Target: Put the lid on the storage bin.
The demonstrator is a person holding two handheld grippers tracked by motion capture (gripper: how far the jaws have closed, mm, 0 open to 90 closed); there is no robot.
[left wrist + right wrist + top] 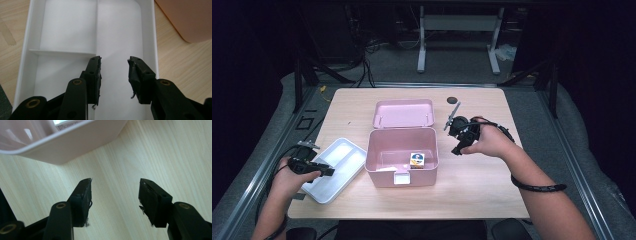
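Left gripper [114,72] hovered over the white tray [343,152], jaws parted with nothing between them; no pad touched the tray's floor or its inner divider. Tray lay just left of the pink box [382,172], near the table's [482,195] left edge, one corner reaching toward the front edge.

Right gripper [115,195] was held just right of the pink box, jaws spread wide and empty over bare wood. In its own view, the box's rounded corner [60,157] stood apart from the fingertips.

Pink box stood open at table centre, its lid [403,113] lying flat behind it. A small printed cube [417,160] sat inside, against the front right wall.

Open wood remained right of the box and along the front edge; a dark disc [452,100] lay behind the box, near the far edge.
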